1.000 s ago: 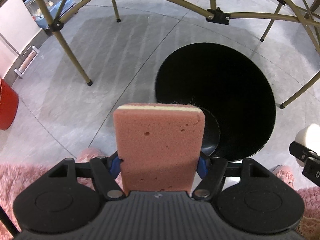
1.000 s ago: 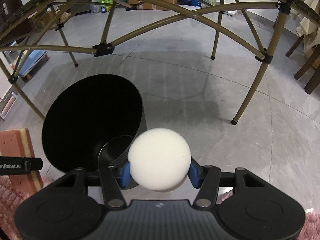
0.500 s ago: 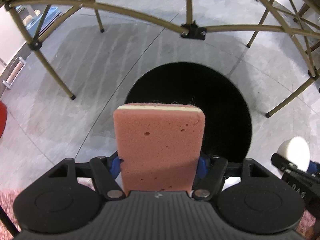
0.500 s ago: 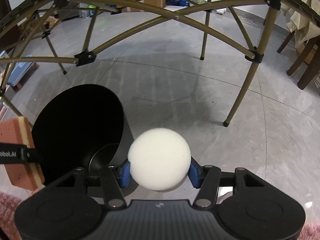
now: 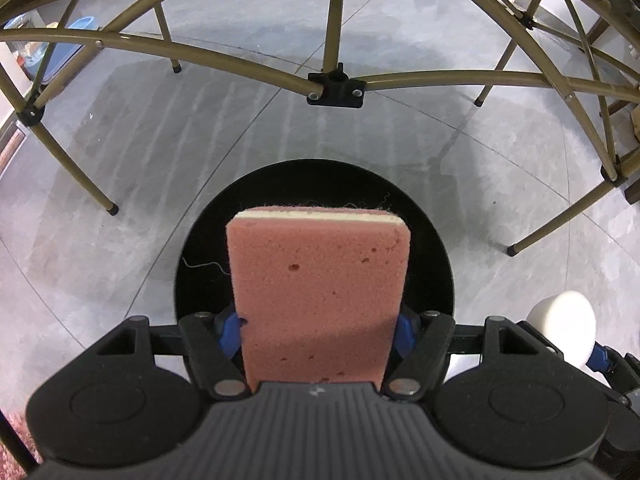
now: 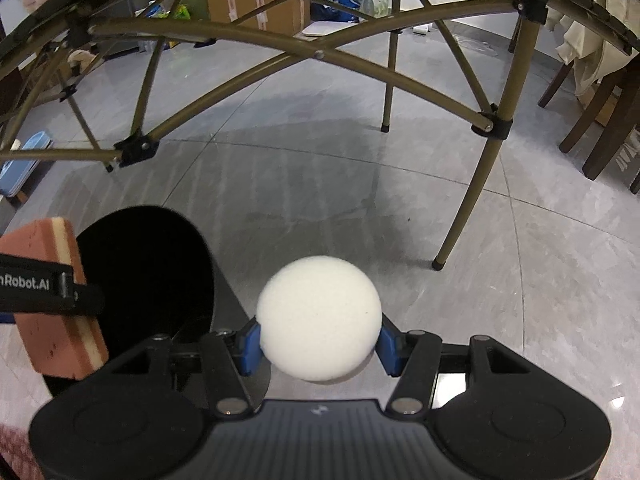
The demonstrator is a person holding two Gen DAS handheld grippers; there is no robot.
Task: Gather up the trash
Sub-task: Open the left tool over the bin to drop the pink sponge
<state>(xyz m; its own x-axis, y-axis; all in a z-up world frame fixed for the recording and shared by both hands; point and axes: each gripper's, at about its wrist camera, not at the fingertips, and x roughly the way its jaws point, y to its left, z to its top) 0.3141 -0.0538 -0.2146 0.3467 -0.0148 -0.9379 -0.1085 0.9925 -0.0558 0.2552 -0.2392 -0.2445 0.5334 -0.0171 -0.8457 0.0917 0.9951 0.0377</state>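
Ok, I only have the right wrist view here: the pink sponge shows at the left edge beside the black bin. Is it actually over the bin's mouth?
Observer: Yes. In the left wrist view the pink sponge lines up with the middle of the black bin's open mouth.
Operator: Is it gripped on both sides?
Observer: Yes, the left claw has a blue pad pressed on each side of the sponge.
Operator: Anything inside the bin?
Observer: Only a thin stray thread shows against the dark; deeper is too dark to tell.

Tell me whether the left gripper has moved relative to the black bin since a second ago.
Yes. The left gripper, holding the pink sponge, shifted toward and over the black bin, now centred behind it.
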